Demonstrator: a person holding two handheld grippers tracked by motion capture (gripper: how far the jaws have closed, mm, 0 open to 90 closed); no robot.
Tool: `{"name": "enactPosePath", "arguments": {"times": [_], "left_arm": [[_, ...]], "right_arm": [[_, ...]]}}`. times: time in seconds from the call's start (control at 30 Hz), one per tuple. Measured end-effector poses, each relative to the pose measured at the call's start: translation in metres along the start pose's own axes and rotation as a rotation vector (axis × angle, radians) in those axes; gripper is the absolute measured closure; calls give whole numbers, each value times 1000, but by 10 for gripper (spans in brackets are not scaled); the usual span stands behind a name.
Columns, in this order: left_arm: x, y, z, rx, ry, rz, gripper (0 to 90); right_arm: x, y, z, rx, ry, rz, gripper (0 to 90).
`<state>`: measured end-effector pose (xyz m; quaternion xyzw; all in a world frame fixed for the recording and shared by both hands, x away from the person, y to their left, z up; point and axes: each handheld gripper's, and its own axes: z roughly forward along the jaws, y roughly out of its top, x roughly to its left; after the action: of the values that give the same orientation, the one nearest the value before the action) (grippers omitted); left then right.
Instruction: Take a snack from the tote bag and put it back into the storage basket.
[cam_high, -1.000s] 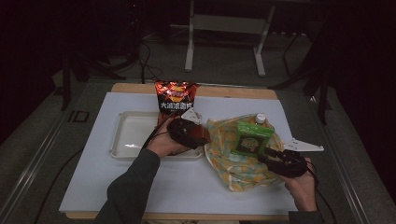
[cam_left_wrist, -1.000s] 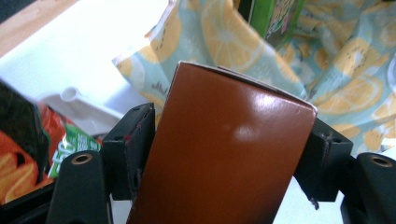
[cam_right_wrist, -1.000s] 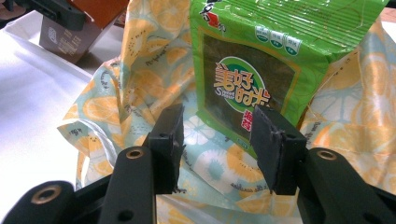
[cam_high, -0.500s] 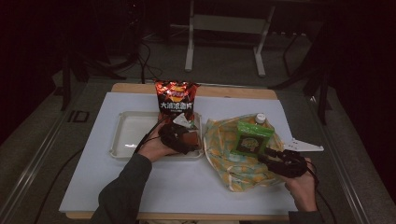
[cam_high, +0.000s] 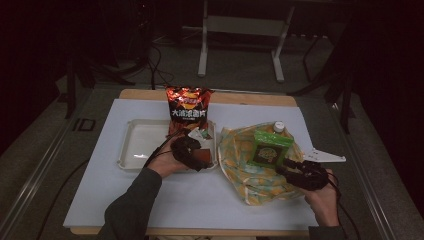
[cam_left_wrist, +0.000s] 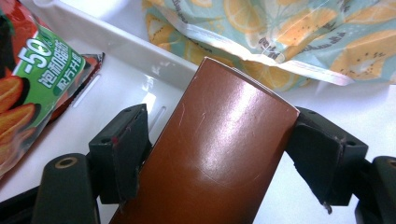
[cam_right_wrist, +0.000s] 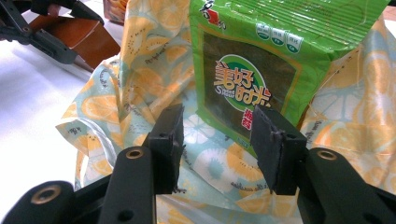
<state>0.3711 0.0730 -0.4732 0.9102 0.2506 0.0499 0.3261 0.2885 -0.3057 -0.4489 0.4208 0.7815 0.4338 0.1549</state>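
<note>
High view: the left gripper (cam_high: 199, 159) rests at the right end of the shallow white plastic tray (cam_high: 131, 150), beside the red crinkly chip bag (cam_high: 188, 106); unpacking looks partly done.
Left gripper view: the glossy brown cardboard box (cam_left_wrist: 219, 154) sits between jaws that have just been opening; release seems under way, the left pad standing off the box.
Right gripper view: the right gripper (cam_right_wrist: 218, 142) has its jaws apart before the green foil seaweed packet (cam_right_wrist: 261, 60), which lies in the lemon-print plastic bag (cam_right_wrist: 135, 88), not yet taken.
</note>
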Motion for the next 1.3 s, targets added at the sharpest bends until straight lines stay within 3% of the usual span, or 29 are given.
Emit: {"name": "enactPosePath", "arguments": {"times": [0.27,0.5,0.63,0.93,1.3], "left_arm": [[0,2,5,6,6,-22,227],[0,3,15,49,17,-32,222],[2,4,13,17,-38,-85,200],[2,5,18,25,-14,-82,207],[5,3,9,-16,-15,-98,279]], "right_arm": [[0,0,0,1,0,2,543],[0,0,0,3,2,2,541],[-1,-1,1,7,0,4,541],[-1,-1,0,6,1,6,540],[-1,-1,1,8,3,5,539]]}}
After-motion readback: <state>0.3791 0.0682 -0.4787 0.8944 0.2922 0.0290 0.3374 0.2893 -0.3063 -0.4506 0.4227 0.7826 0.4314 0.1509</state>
